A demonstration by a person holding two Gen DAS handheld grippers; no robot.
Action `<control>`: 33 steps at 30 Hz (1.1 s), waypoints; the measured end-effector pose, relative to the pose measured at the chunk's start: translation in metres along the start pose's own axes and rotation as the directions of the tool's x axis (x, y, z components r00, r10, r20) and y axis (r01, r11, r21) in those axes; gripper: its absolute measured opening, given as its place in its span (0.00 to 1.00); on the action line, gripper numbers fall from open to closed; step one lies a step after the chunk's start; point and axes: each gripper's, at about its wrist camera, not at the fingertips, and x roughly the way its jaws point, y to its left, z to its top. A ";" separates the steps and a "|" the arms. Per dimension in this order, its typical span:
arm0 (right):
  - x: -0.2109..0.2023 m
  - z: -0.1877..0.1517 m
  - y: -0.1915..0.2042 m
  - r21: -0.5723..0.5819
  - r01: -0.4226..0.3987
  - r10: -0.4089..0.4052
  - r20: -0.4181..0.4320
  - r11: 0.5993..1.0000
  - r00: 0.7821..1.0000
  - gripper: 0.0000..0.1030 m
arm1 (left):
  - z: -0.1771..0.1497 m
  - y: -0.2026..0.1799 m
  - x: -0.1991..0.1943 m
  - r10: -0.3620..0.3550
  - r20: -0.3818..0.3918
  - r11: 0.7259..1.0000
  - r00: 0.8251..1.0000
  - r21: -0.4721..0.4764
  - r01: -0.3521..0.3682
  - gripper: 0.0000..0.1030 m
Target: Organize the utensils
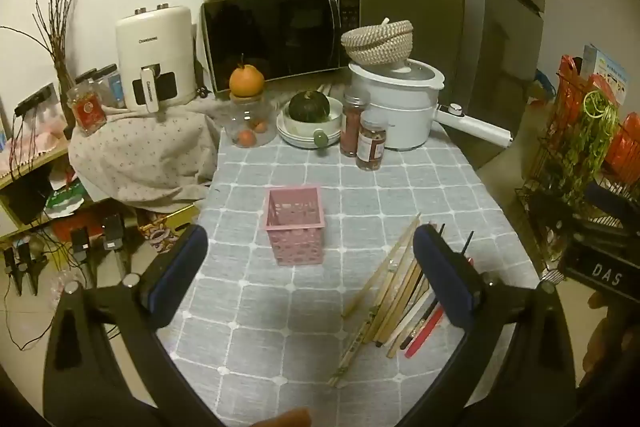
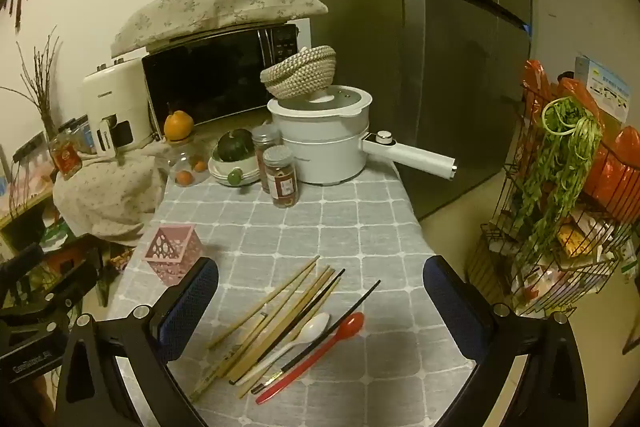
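Note:
A pink perforated utensil holder [image 1: 294, 225] stands empty and upright on the grey checked tablecloth; it also shows at the left in the right wrist view [image 2: 172, 253]. A loose pile of wooden chopsticks [image 2: 280, 311], black chopsticks [image 2: 320, 331], a white spoon [image 2: 298, 341] and a red spoon [image 2: 320, 351] lies on the cloth. In the left wrist view the pile [image 1: 394, 295] lies partly behind my right finger. My left gripper [image 1: 310, 275] is open and empty above the cloth. My right gripper [image 2: 320, 311] is open and empty over the pile.
At the back stand a white pot with long handle [image 2: 328, 143], two spice jars [image 2: 280, 175], a bowl with a green squash [image 2: 234, 155], a glass jar topped with an orange [image 1: 246, 107], a microwave [image 1: 276, 39] and an air fryer [image 1: 154, 59]. A wire rack with greens [image 2: 560, 195] is right of the table.

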 end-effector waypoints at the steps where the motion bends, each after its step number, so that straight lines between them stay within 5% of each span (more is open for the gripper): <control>1: 0.000 0.000 0.000 0.000 0.001 -0.001 -0.002 1.000 1.000 1.00 | -0.001 0.001 0.001 -0.006 -0.009 1.000 1.000 -0.001 0.006 0.99; 33: 0.003 0.001 0.004 0.010 -0.022 0.023 -0.030 1.000 0.999 1.00 | -0.006 0.005 0.002 -0.030 -0.031 0.999 0.999 -0.043 0.028 0.99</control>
